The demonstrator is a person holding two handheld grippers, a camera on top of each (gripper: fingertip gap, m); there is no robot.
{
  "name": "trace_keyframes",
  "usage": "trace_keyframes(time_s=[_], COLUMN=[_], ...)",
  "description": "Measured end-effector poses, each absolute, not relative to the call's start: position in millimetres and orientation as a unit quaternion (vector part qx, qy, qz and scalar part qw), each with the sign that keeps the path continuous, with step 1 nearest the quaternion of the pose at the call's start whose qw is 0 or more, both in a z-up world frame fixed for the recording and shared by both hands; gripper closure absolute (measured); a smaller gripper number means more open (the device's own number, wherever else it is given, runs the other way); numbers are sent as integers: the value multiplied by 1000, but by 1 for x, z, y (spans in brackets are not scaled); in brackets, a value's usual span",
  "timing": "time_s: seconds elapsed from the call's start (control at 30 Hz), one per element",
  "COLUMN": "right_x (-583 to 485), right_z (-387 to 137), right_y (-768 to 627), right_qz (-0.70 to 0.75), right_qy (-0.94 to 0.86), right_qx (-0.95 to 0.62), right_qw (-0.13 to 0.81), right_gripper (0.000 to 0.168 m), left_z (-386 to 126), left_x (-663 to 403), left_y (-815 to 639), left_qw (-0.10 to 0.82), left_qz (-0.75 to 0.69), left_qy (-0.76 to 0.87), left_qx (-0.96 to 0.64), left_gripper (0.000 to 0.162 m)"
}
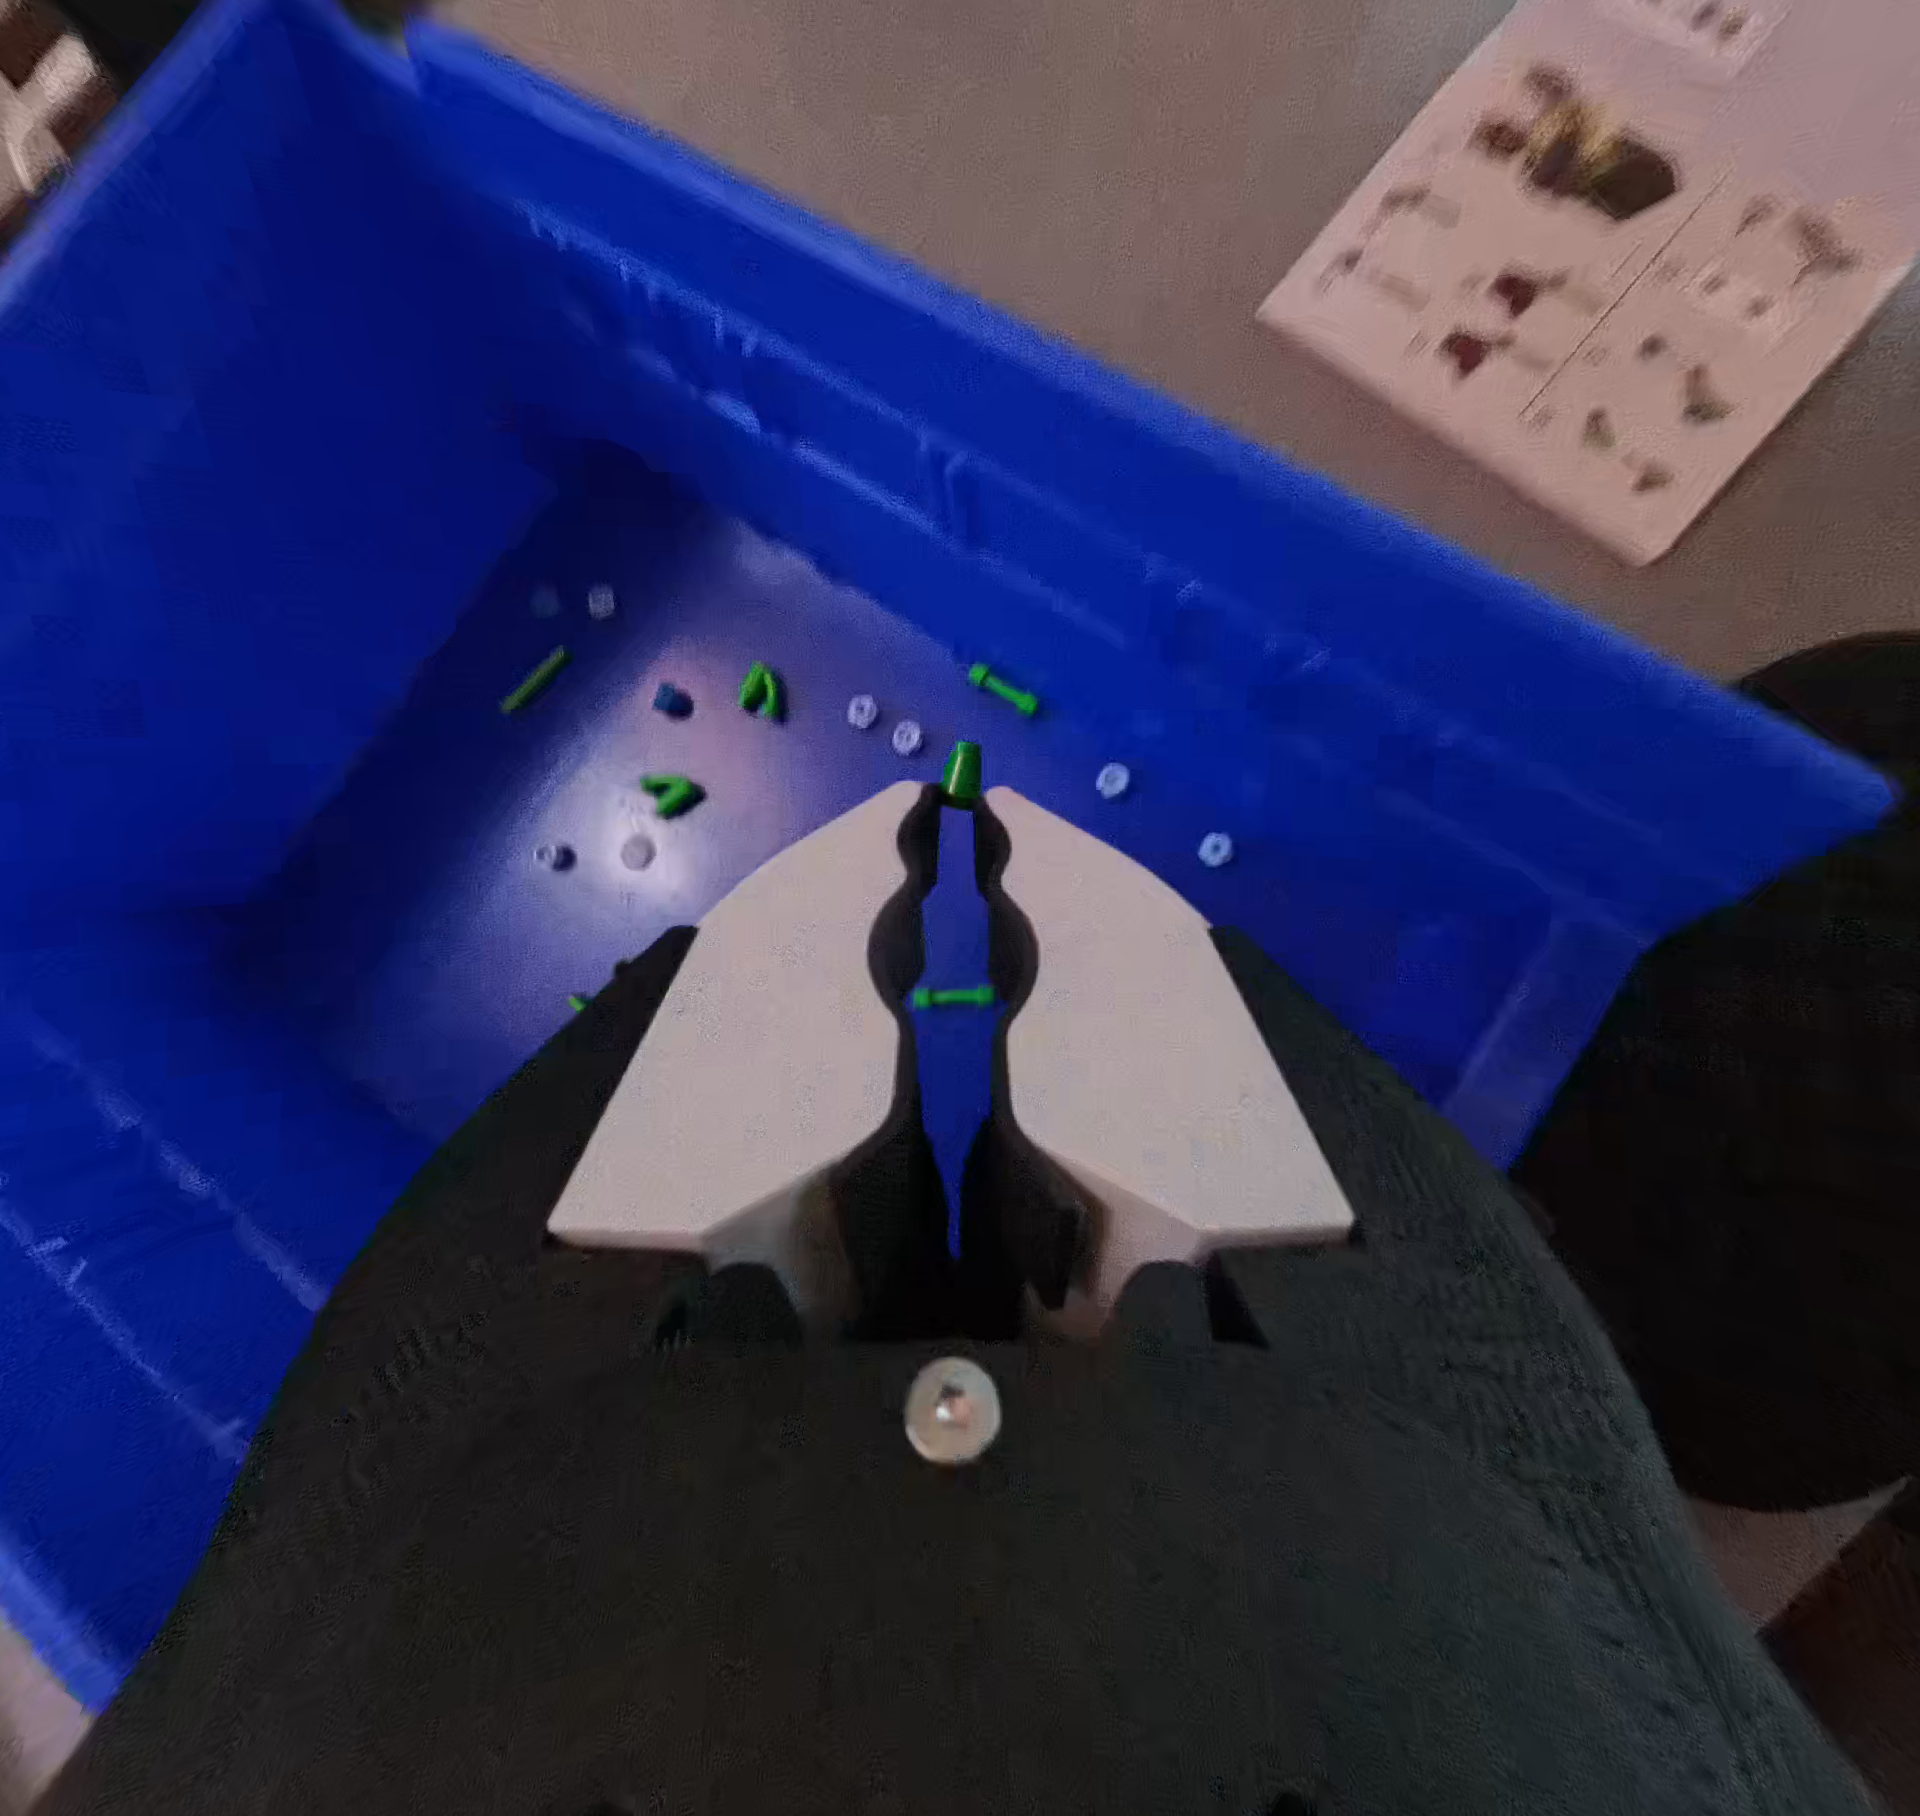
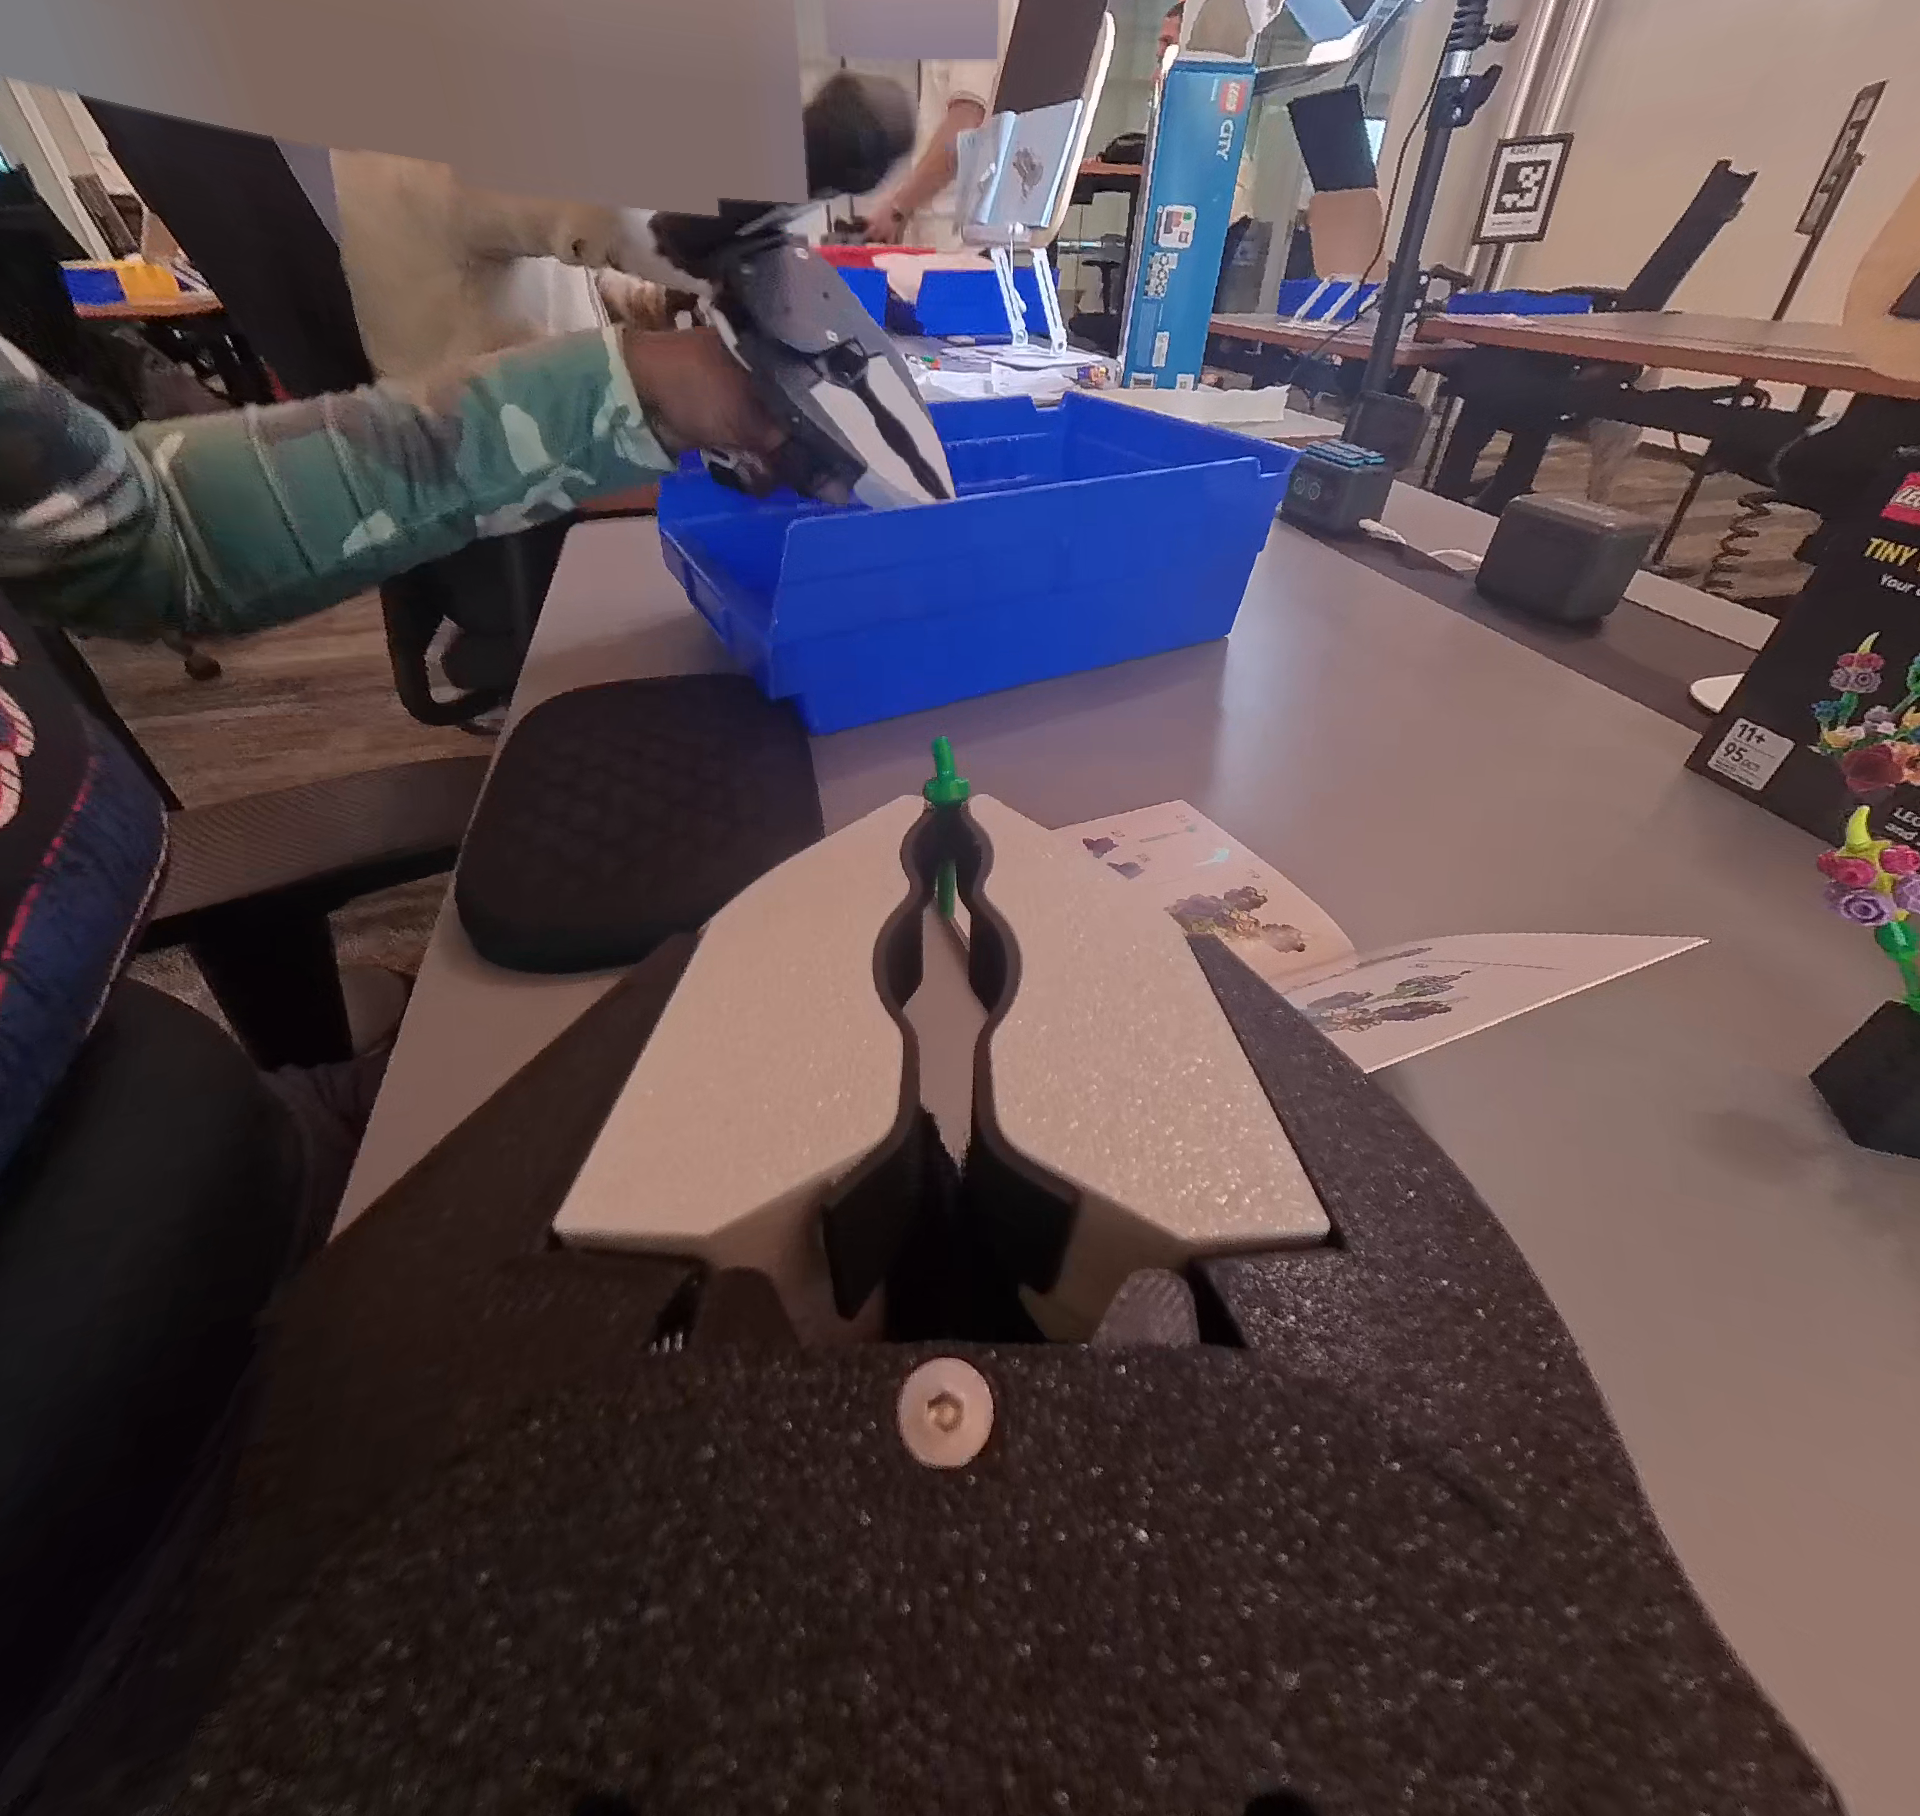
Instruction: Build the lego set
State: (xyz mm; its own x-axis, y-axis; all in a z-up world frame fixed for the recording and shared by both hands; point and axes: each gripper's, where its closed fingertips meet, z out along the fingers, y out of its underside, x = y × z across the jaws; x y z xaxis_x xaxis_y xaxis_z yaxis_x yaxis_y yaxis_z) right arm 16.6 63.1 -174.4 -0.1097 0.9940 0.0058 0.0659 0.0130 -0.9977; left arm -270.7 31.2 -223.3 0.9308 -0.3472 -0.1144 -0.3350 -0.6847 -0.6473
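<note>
Left wrist view, left gripper [image 1: 958, 798] pinching green cone [image 1: 962, 775] over blue bin [image 1: 1143, 561], right gripper [image 2: 948, 802] clamping green stem [image 2: 944, 779]

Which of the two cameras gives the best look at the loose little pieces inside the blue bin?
The left wrist view: it looks down into the blue bin, showing the small green pieces and clear studs. The right wrist view shows only the bin's outer walls.

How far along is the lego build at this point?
Partly done: a small flower model already stands on the table. In hand: the right gripper holds a green stem piece; the left gripper pinches a green cone piece inside the blue bin. Left: green and clear loose pieces remain in the bin.
</note>
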Motion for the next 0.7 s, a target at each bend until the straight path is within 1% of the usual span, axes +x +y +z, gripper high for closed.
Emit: trace_keyframes(time_s=[0.13,0.23,0.3,0.4,0.5,0.57,0.63,0.7], right_x=[19,20,19,18,19,20,20,20], right_z=[-167,-166,-167,-169,-168,-168,-167,-167], right_y=[65,66,65,65,66,66,66,65], right_qz=[538,547,544,542,543,542,542,544], right_qy=[-522,-514,-517,-519,-517,-517,-517,-518], right_qx=[-483,-484,-484,-486,-486,-486,-486,-484], right_qw=[453,450,449,448,449,451,451,449], right_gripper=[165,166,166,166,166,166,166,166], left_z=[-157,-117,-102,-90,-90,-103,-133,-173], left_x=[-218,-168,-142,-116,-110,-110,-111,-122], left_y=[28,13,5,-5,-8,-9,-17,-33], left_qw=[529,622,658,677,671,641,559,431], left_qz=[-82,-181,-237,-327,-364,-333,-244,-119], left_qy=[204,226,231,223,208,220,261,302], left_qx=[-820,-727,-677,-620,-611,-655,-748,-842], left_gripper=[155,155,155,156,155,156,155,155])
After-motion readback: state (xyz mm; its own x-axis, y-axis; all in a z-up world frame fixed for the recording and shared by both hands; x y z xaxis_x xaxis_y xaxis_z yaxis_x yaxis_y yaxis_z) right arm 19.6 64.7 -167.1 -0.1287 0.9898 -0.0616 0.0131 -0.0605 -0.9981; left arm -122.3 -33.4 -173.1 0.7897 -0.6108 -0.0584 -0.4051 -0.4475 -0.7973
